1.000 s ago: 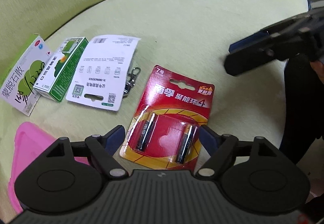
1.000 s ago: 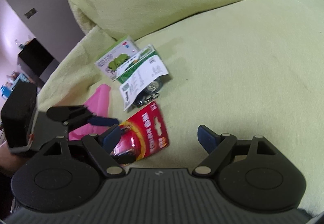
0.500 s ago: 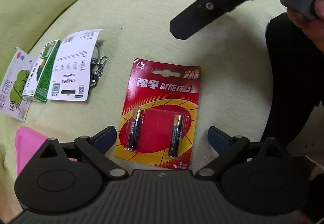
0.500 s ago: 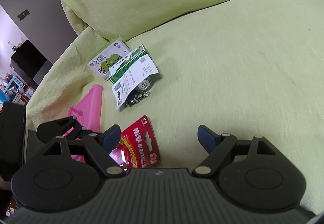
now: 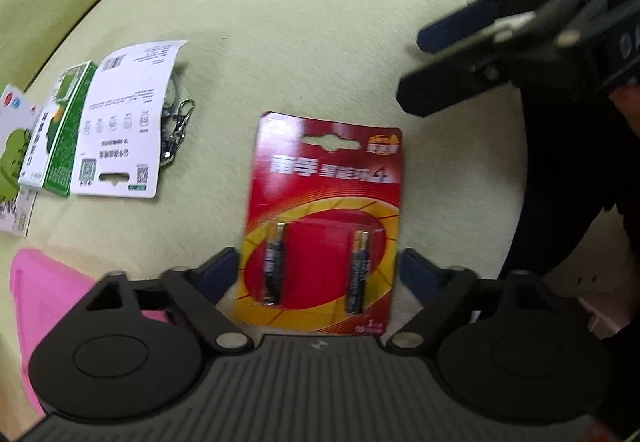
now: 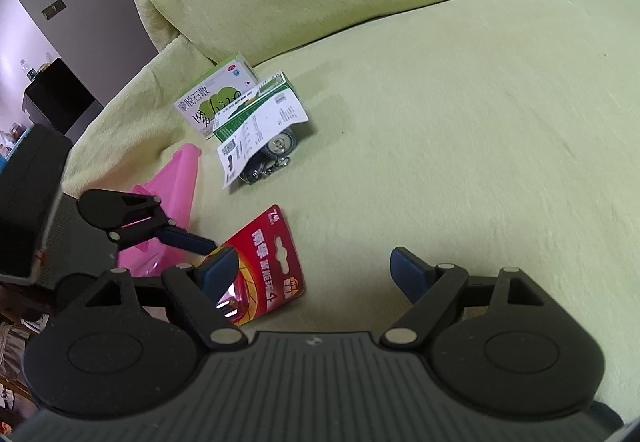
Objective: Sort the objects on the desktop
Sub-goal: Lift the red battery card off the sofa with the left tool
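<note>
Your left claw (image 5: 318,270) is spread wide, its blue fingertips (image 5: 218,274) flanking the lower end of the red battery card (image 5: 326,218), one on each long edge. In the wrist view the tips sit just beside the card edges; whether they touch it I cannot tell, since the picture is blurred. The card lies flat on the green sofa cushion (image 5: 320,22), face up, with two cells in the blister near the claw and the hang hole at the far end.

To my reading, you are lining up a pick of the battery card, the grasp not yet made. The next move calls for lowering until the tips bracket the card's edges, then closing gently: it is thin card on soft fabric, so it may bow or slide instead of lifting cleanly. Gripping across the blister may hold better than the bare card.

Your right claw (image 6: 316,270) is also spread and holds nothing, hovering over bare cushion beside the card's top end.

Towards the cushion's left side lie the other items: a white medicine box (image 6: 214,98), a green box (image 6: 256,102), a white label card (image 5: 124,122) over a keyring (image 5: 176,130), and a pink tray (image 6: 176,194) at the front edge, likely the drop place.
</note>
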`<state>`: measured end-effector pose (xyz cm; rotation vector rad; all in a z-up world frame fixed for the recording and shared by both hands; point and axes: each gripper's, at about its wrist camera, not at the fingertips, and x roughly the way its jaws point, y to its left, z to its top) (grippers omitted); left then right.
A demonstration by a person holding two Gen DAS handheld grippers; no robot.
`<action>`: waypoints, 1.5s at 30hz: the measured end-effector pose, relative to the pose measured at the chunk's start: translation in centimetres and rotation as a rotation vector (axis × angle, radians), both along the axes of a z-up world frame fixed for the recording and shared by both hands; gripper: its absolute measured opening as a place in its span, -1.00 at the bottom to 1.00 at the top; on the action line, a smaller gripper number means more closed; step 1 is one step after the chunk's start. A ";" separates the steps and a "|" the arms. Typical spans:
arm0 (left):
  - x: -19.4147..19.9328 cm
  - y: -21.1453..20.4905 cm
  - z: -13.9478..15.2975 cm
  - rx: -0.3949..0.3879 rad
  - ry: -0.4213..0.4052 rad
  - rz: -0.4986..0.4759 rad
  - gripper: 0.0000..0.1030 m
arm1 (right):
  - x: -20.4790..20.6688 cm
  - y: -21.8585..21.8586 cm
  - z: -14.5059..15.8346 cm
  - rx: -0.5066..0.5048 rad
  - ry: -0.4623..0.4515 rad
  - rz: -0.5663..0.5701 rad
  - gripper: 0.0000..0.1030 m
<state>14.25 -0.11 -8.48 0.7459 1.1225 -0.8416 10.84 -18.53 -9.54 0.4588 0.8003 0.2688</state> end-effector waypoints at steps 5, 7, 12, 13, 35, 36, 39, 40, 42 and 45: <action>-1.3 0.3 0.2 0.019 0.014 0.042 0.61 | -0.5 0.2 -0.2 0.002 -0.022 0.027 0.59; -1.7 0.4 0.2 0.021 -0.001 0.038 0.61 | -0.6 0.3 -0.3 0.003 -0.029 0.039 0.59; -2.2 0.9 0.5 0.019 -0.008 0.017 0.68 | -0.8 0.8 -0.4 -0.028 -0.039 0.060 0.59; -2.2 0.9 0.5 0.020 -0.007 0.012 0.70 | -0.8 0.9 -0.4 -0.033 -0.034 0.064 0.59; -6.8 2.9 2.8 -0.077 -0.128 0.253 0.59 | -2.0 1.6 -0.5 -0.086 -0.057 0.113 0.58; -5.9 1.4 1.7 -0.079 -0.132 0.271 0.59 | -2.1 1.6 -0.5 -0.086 -0.063 0.118 0.58; -6.0 1.7 1.7 -0.083 -0.138 0.321 0.59 | -2.2 2.0 -0.4 -0.096 -0.078 0.137 0.58; -6.4 1.9 1.7 -0.083 -0.138 0.338 0.59 | -2.2 2.1 -0.4 -0.104 -0.078 0.143 0.59; -8.0 2.8 2.2 -0.088 -0.139 0.382 0.59 | -2.3 2.5 -0.3 -0.121 -0.078 0.152 0.58; -6.5 3.6 0.8 -0.081 -0.148 0.431 0.59 | -2.5 2.9 -0.3 -0.147 -0.084 0.167 0.58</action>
